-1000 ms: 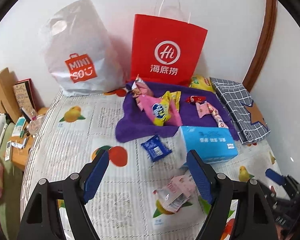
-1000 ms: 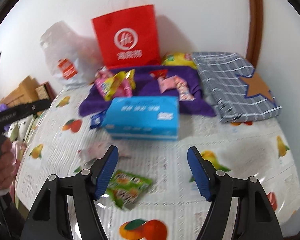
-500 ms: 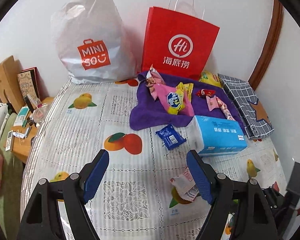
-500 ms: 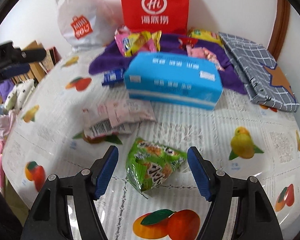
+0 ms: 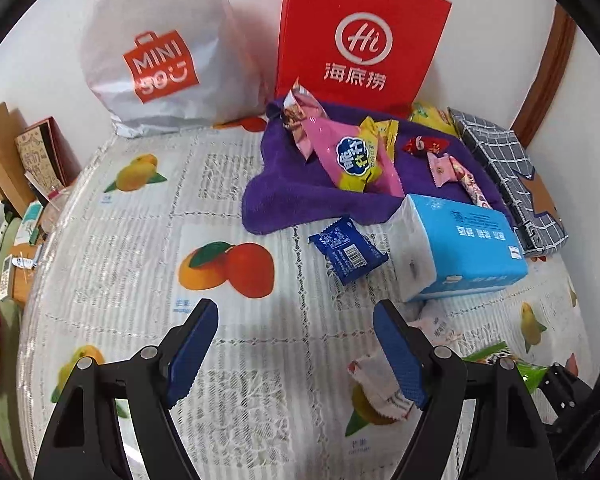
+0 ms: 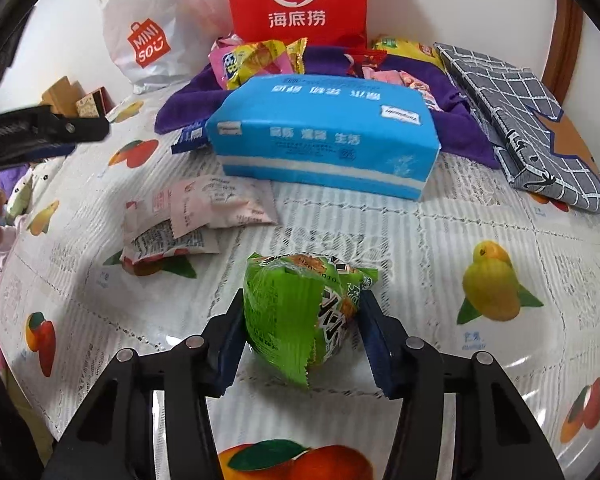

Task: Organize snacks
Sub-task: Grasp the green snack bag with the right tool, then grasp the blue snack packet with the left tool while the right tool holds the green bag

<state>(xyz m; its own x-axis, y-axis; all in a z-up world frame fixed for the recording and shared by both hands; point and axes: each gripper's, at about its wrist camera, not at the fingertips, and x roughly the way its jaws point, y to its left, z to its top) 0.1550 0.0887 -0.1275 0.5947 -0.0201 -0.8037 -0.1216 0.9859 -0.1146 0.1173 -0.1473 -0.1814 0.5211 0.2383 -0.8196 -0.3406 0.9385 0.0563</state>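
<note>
green snack pack (image 6: 300, 312) pinched between right claw (image 6: 300, 332) fingers, just above tablecloth (image 6: 420, 240). light, crinkly, slippery, probably crushable; best held mid-body, gently. left claw (image 5: 296, 344) spread, holding nothing; blue wrapper (image 5: 348, 254) ahead, pink packets (image 6: 188, 212) left of right claw.

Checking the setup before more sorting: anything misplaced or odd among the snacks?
Most snacks lie on the purple cloth, but a blue packet and pale pink packets lie loose on the tablecloth. A tissue pack, not a snack, sits among them.
</note>
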